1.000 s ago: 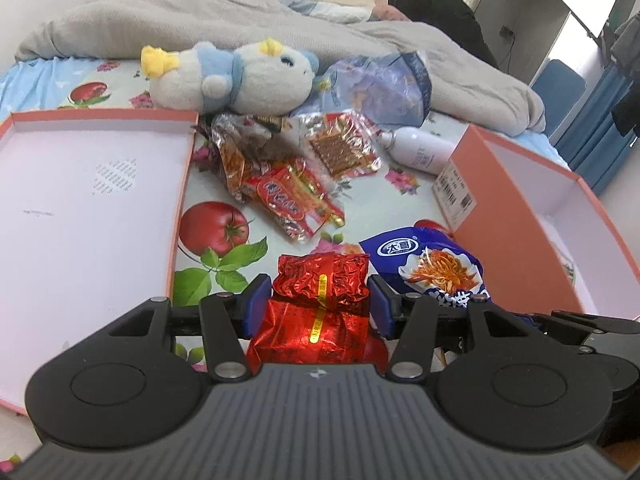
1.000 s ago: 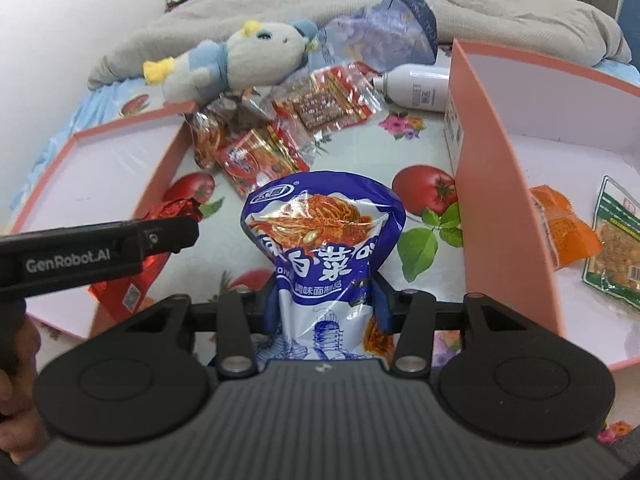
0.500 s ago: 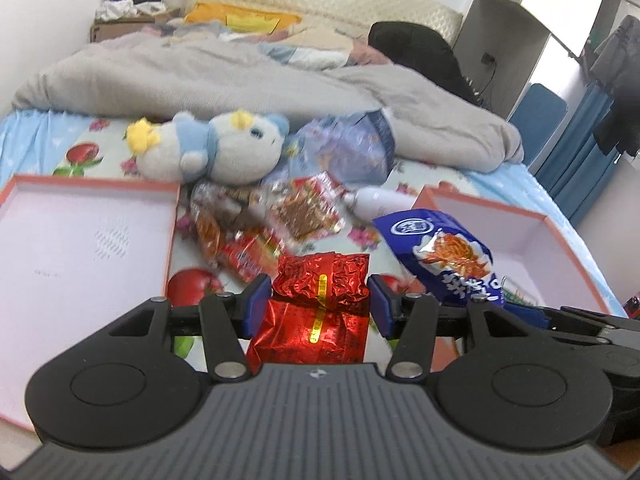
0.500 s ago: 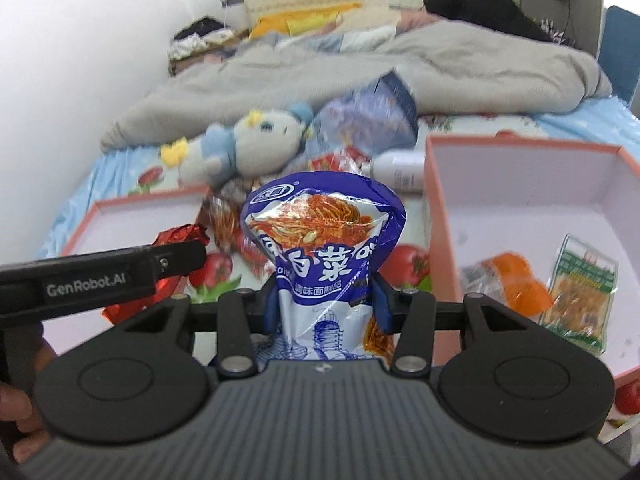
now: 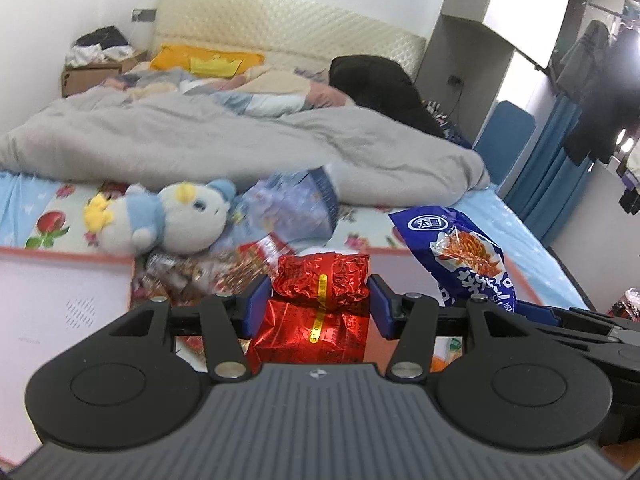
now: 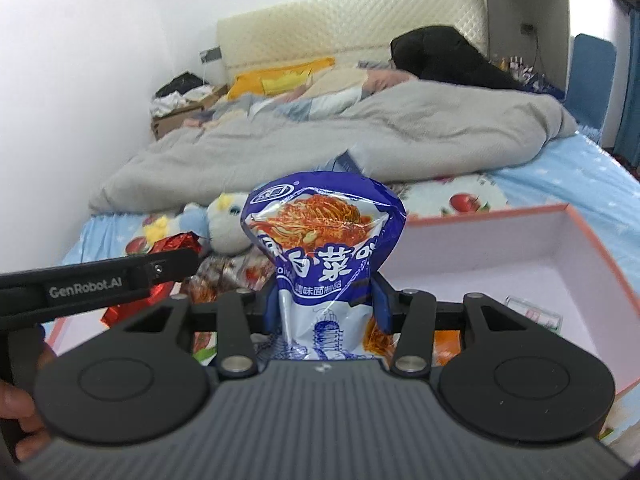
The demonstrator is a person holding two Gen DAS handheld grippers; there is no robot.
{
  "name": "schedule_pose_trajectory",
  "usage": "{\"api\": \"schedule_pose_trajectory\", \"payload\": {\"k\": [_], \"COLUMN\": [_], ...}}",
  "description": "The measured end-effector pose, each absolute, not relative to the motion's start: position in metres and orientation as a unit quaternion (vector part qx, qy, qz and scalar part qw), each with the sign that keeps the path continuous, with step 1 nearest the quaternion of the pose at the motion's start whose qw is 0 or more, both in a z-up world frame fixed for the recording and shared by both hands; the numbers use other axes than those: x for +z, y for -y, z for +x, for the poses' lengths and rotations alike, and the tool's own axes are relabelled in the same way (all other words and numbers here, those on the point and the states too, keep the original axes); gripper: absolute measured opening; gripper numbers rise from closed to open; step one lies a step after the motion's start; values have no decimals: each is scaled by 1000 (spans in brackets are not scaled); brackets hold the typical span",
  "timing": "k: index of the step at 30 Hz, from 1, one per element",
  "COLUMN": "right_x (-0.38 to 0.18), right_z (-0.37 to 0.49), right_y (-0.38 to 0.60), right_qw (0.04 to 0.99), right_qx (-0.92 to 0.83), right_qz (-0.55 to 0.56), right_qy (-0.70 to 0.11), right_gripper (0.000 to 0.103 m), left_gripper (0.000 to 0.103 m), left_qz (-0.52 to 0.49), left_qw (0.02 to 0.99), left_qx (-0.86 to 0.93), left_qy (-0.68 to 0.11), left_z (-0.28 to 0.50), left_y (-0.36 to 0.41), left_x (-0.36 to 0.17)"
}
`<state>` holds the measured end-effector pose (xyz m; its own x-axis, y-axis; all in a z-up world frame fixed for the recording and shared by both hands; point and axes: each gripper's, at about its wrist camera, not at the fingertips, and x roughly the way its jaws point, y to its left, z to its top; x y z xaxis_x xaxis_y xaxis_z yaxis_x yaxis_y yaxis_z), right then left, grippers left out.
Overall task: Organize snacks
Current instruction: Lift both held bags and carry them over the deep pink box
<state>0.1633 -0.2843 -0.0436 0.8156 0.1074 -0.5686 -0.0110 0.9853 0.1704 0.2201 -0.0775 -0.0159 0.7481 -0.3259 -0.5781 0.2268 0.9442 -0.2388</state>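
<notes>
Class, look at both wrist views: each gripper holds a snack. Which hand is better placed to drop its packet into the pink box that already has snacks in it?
Probably the right. The right gripper, shut on the blue packet, has the pink box directly beside it; the left gripper, shut on the red packet, sits farther over.

Each view looks forward along its own gripper from just behind the fingers, tilted somewhat downward over a bed toward its cream headboard, so the black gripper body fills the lower part of the picture. The left wrist view has the left gripper close up and catches the right gripper's blue packet at its right edge, while the right wrist view has the right gripper close up and the left one reaching in from its left edge. Both share the grey blanket, the plush toy, and the black heap by the headboard.
</notes>
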Motion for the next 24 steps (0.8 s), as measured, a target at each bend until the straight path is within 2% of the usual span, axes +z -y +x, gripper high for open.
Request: {"api": "schedule_pose_trajectory", "payload": {"k": [12,24], "right_x": [-26,-77], "right_z": [157,167], "right_y": [341,406], "right_qw": [957,940], "right_qx": [3,-39], "right_qz": [86,114], "right_qy": [-276,-318], "right_gripper": [49,49], "left_gripper": [58,58], "left_qz": [-60,-25], "left_qw": [931,907], "left_qx": [-187,-212], "left_qy": [-308,-363], "left_z": [228,254], "left_y": [151,228], "left_x": [7,-50]}}
